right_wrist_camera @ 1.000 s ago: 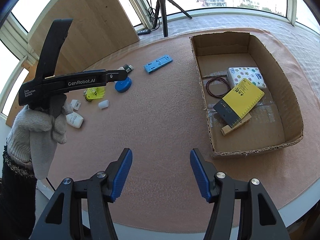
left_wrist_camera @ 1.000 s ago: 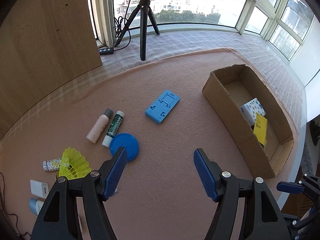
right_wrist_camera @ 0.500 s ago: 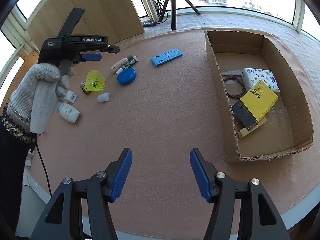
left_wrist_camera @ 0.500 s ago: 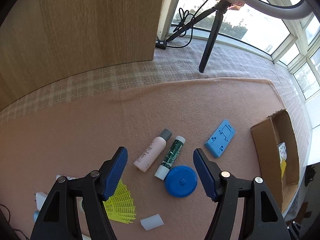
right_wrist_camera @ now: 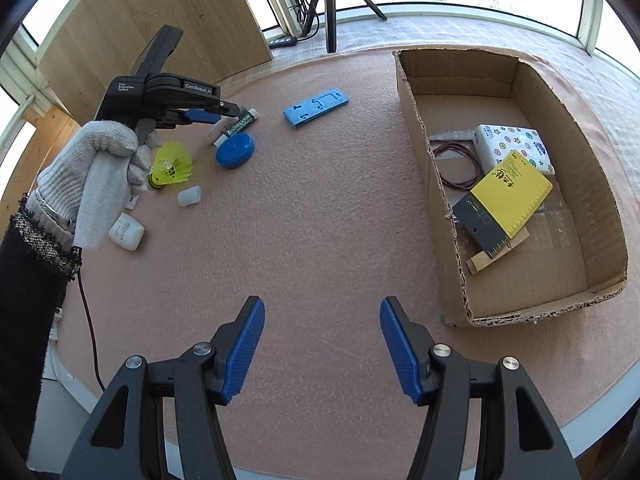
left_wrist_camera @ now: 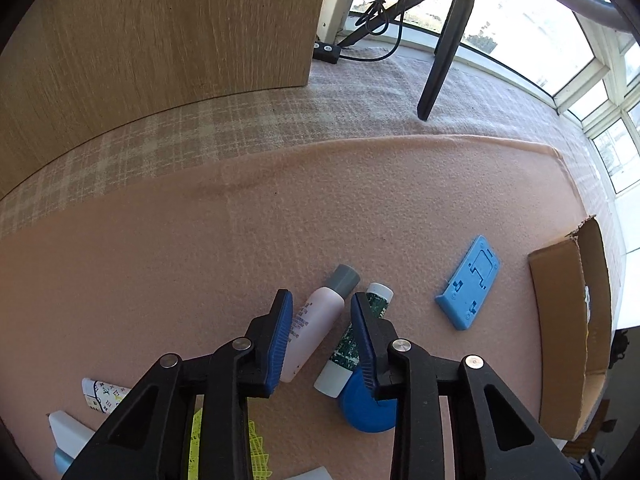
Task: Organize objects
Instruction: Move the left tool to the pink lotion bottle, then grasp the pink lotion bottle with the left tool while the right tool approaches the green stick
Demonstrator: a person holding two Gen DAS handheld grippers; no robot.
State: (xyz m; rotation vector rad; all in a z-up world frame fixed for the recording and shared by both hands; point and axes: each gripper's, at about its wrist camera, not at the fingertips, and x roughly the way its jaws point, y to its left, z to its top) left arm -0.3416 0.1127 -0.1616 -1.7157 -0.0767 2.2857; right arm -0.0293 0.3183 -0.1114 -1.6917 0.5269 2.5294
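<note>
Left wrist view: the left tool (left_wrist_camera: 320,320) is pointed steeply down at the surface (left_wrist_camera: 200,240), its jaws narrowed after having just been closing. The pink bottle (left_wrist_camera: 316,316) with a grey cap is seen lying between the blue pads; whether the pads already press on it cannot be told, and a gap seems to remain on the right side. Just beside the bottle, on its right, a green-and-white tube (left_wrist_camera: 352,344) is noted, its lower end touching a round blue lid (left_wrist_camera: 364,408). Further right, a blue plastic plate (left_wrist_camera: 470,284) is seen lying flat, and beyond it the cardboard box (left_wrist_camera: 560,320) at the edge of the frame. At lower left, a yellow shuttlecock (left_wrist_camera: 256,452), a patterned small tube (left_wrist_camera: 102,394) and a white item (left_wrist_camera: 66,432) are partly hidden behind the tool body.

Right wrist view: the right tool (right_wrist_camera: 322,344) is held about half open above bare pink surface, with nothing between its jaws. The left tool is recorded at upper left, gripped by a gloved hand (right_wrist_camera: 92,176), with a dark sleeve below. Inside the box, a star-patterned packet (right_wrist_camera: 512,148), a yellow card (right_wrist_camera: 512,192), a dark ruler-like piece, a wooden piece and a loop of thin cord are noted.
</note>
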